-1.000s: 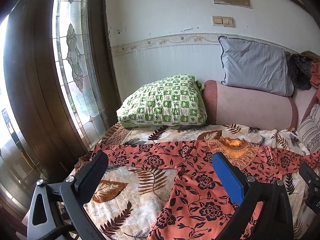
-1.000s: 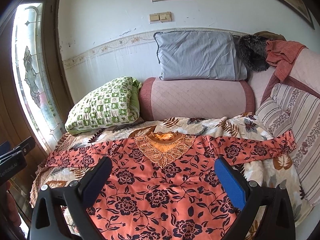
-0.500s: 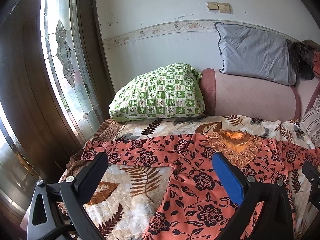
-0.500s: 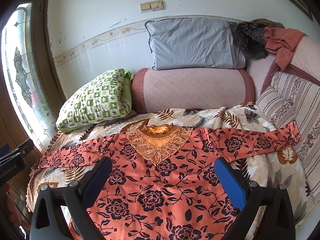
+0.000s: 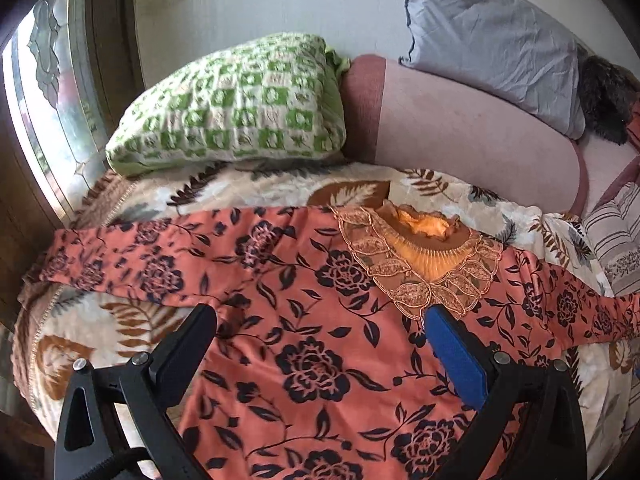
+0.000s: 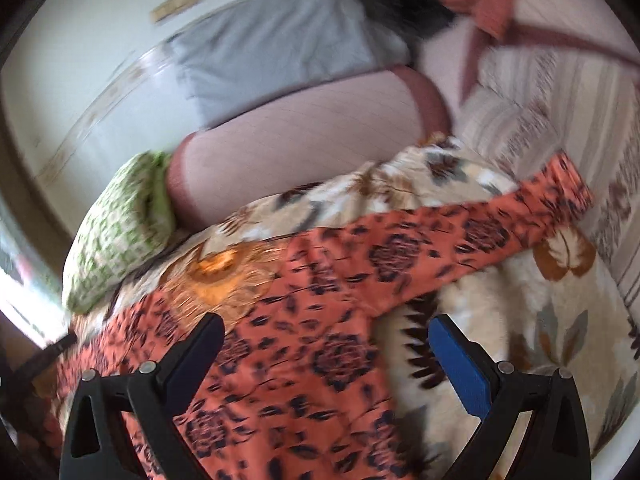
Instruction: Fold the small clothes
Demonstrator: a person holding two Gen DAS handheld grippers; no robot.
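I had lowered both grippers toward the dress (image 5: 320, 344), which lay flat on the blanket (image 5: 256, 184). Left gripper (image 5: 320, 316) and right gripper (image 6: 326, 324) were wide open, empty; right had swung toward the sleeve (image 6: 500, 224), suggesting a fold was next.

The left gripper (image 5: 318, 334) is held low with its jaws spread wide and nothing caught between them. One finger is seen as a black pad (image 5: 188, 350) at the lower left of its own view, the other as a blue pad (image 5: 456, 354) at the lower right. The right gripper (image 6: 326, 342) is likewise held with its jaws wide apart and empty, a black pad (image 6: 194, 354) on one side and a blue pad (image 6: 460, 360) on the other. Its view is blurred and tilted. No hand or sleeve is shown in either view.
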